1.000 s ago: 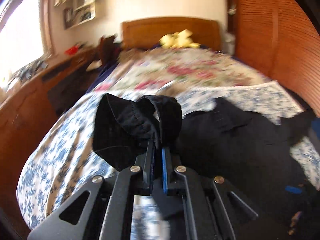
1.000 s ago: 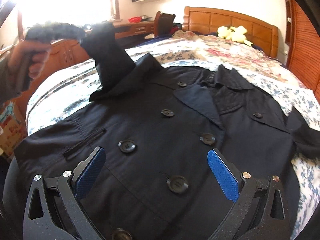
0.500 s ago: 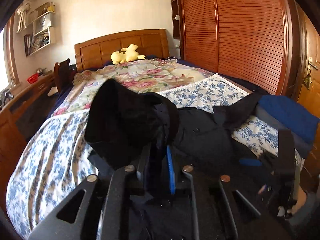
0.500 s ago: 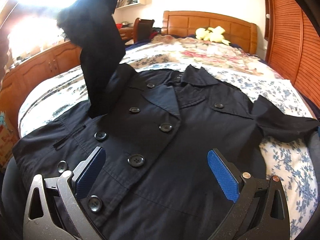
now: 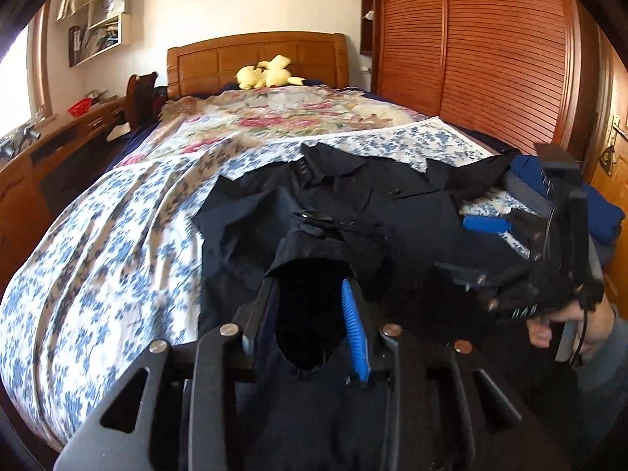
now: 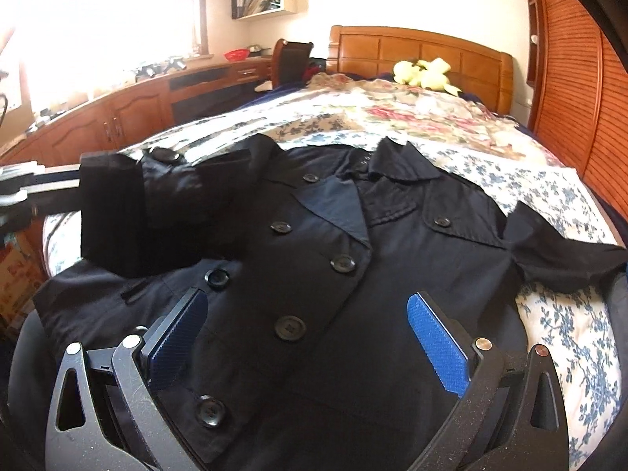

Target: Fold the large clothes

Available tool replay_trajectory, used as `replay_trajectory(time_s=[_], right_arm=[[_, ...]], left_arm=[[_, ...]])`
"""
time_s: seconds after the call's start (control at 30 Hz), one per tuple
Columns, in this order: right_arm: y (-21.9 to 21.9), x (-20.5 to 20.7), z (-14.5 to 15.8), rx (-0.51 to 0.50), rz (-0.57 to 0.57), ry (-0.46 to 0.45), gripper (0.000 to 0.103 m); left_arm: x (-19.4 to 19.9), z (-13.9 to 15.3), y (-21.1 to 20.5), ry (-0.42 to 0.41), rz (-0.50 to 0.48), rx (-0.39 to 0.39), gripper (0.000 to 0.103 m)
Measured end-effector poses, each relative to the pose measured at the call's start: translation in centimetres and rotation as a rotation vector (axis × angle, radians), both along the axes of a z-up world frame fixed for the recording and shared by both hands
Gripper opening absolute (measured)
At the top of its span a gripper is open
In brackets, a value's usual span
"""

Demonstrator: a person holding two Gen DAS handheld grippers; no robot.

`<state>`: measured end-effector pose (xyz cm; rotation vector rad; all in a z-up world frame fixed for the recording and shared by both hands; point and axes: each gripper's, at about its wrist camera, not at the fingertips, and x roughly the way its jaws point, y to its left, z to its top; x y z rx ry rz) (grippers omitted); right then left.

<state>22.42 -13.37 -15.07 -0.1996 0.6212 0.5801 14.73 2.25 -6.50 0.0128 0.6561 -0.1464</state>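
Note:
A black double-breasted coat (image 6: 353,259) lies front up on the bed, collar toward the headboard; it also shows in the left wrist view (image 5: 392,212). Its left sleeve (image 6: 165,212) is folded across the chest. The sleeve cuff (image 5: 322,259) still sits between the parted fingers of my left gripper (image 5: 310,306), low over the coat. My right gripper (image 6: 306,329) is open and empty, hovering over the coat's lower front. It also shows in the left wrist view (image 5: 510,251). The right sleeve (image 6: 557,251) lies spread out to the right.
The bed carries a blue floral sheet (image 5: 102,243) and a floral quilt (image 6: 424,114). A yellow plush toy (image 5: 267,74) sits by the headboard. A wooden desk (image 6: 129,114) runs along the left. A slatted wardrobe (image 5: 490,47) stands right. Folded blue clothes (image 5: 600,212) lie at the bed's right edge.
My left gripper carried the sleeve from raised at the left down onto the coat's chest, and its fingers have parted. The right gripper stayed open over the lower front.

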Motion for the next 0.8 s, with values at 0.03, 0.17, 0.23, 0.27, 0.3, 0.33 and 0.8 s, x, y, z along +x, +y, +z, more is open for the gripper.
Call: replay_trajectory(time_s=[0.03,0.17,0.23,0.27,0.3,0.33,0.8], right_arm=[[0.3,-0.1,0.1,0.003,0.003,-0.001,0.103],[1.6,-0.6,0.6,0.015,0.035,-0.004,0.103],[2.4,-0.7,0.6,0.014,0.05,-0.005,0.103],[2.7,-0.8,0.6,0.013,0.056,-0.004,0.103],[3.0,-0.8,0.6,0.012,0.06,-0.003,0.103],[3.3,-0.8,0.6,0.012,0.063,-0.002,0.103],[8.7,-3.7,1.7,0.061,0.188,-0.039,0.103]], left_arm=[[-0.4,-0.3,0.1,-0.001,0.007,-0.002,0.032],[-1.6,-0.1,1.0,0.005,-0.005,-0.03,0.032],[-2.3,0.4,1.2,-0.001,-0.013,-0.036,0.032],[-2.7,0.8,1.2,-0.014,-0.013,-0.035,0.034],[-3.1,1.1,1.4,-0.025,-0.008,-0.032,0.035],[-3.3,1.4,1.6,-0.034,0.001,-0.029,0.036],[-5.6,0.5,7.5,-0.048,0.154,-0.031,0.038]])
